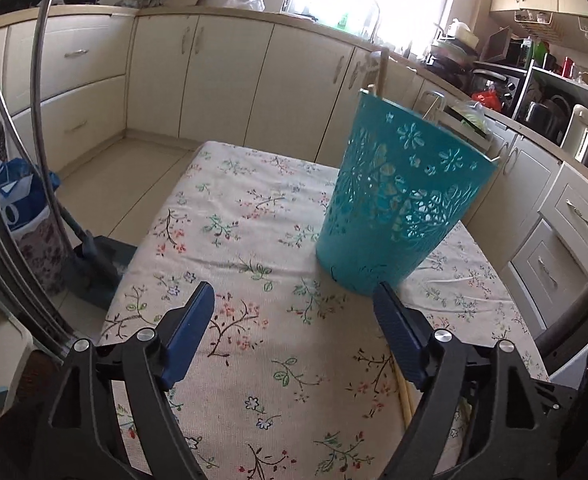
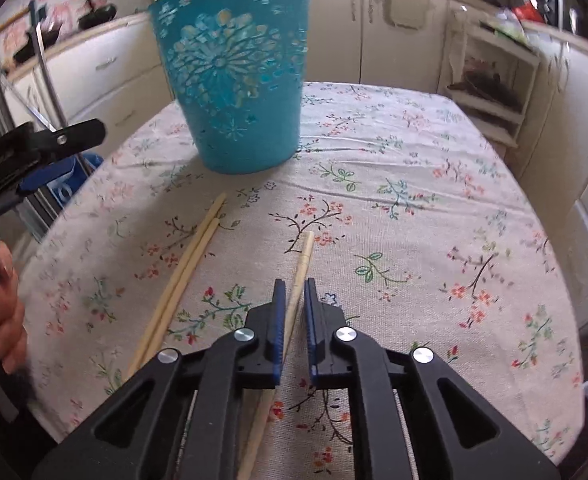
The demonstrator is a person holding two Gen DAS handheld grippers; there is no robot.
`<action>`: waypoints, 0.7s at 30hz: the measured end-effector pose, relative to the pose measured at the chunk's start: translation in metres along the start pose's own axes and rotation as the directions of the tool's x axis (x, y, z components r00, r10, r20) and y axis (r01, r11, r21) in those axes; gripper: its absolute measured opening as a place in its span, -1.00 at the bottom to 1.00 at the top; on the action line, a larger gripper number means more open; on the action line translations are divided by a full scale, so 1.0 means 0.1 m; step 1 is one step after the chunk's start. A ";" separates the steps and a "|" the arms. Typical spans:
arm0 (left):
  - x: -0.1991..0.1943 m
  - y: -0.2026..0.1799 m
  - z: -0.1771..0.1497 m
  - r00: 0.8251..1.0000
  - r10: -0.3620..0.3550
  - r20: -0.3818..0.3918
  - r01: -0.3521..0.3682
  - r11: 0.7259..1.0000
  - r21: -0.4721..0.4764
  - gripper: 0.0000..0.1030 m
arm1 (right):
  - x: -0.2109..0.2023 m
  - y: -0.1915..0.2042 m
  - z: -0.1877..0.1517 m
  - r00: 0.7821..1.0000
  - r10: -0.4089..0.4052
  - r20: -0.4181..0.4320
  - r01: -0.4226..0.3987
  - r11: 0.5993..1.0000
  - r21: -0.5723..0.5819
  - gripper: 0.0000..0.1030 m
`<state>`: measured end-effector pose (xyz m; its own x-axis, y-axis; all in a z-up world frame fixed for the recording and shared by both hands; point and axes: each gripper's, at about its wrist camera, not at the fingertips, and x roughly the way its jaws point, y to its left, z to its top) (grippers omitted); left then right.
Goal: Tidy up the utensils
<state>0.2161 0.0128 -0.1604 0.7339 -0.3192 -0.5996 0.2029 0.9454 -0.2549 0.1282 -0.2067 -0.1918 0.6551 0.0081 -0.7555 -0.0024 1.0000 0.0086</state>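
One pale chopstick (image 2: 303, 264) runs lengthwise between the blue pads of the right gripper (image 2: 293, 294); the jaws stand narrowly apart around it, and actual contact cannot be told. Two more chopsticks (image 2: 182, 276) lie together on the floral tablecloth (image 2: 414, 184), just to the left of that gripper. Ahead and slightly left stands a teal cut-out holder (image 2: 234, 80), upright, with wooden sticks (image 1: 381, 74) rising above its rim. The left gripper (image 1: 294, 308) hovers spread wide and empty, the holder just beyond its right finger.
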 end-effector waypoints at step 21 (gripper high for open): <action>0.04 -0.07 -0.08 1.000 -0.008 -0.022 0.008 1.000 0.029 0.68 | -0.37 -0.29 0.05 0.967 0.249 0.063 -0.256 0.922 0.290 -0.89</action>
<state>0.2129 0.0043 -0.1673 0.7180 -0.3278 -0.6141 0.2275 0.9442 -0.2380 0.1080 -0.2365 -0.1612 0.6802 0.2563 -0.6868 0.0488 0.9189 0.3914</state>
